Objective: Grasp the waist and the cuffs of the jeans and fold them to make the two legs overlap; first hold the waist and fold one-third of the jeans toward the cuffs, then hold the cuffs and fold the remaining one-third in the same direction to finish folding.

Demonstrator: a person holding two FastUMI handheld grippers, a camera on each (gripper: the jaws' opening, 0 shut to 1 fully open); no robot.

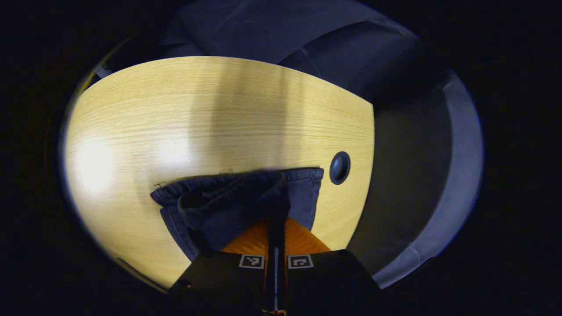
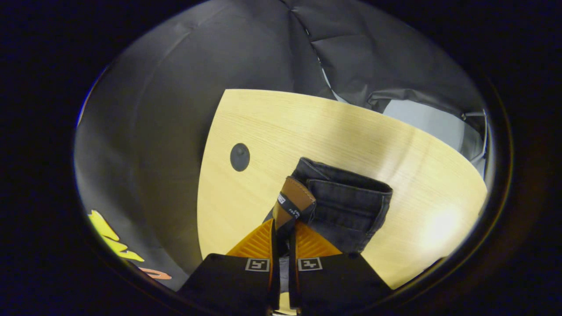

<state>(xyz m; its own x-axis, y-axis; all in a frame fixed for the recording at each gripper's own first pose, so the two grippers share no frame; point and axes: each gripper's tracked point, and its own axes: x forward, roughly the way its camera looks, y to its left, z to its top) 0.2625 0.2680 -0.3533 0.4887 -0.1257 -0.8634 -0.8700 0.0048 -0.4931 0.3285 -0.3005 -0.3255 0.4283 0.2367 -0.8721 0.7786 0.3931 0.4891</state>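
A: Looking at the left gripper (image 1: pixel 275 228) first: its two fingers are pressed together on a fold of the jeans (image 1: pixel 228 206), denim pinched between them. The cuff hems bunch up just beyond the fingertips, lying on the wooden table (image 1: pixel 175 114)

B: And the right gripper (image 2: pixel 283 228)?

A: Same story, fingers squeezed on the jeans (image 2: pixel 347 206) at the waist end. The brown leather patch (image 2: pixel 295 197) sticks up right above the fingertips, with a dark strap across it that I can't make out further

B: Where's the garment overall?

A: On the light wood tabletop, near the edge that has the round dark grommet (image 1: pixel 340 167). In the left gripper view the grommet sits just right of the cuffs; in the right gripper view it (image 2: pixel 239 156) is left of the waistband, apart from it

B: Flat or lifted?

A: Can't tell for certain. Denim looks bunched at both grips. Black cloth wall (image 2: pixel 175 87) behind the table
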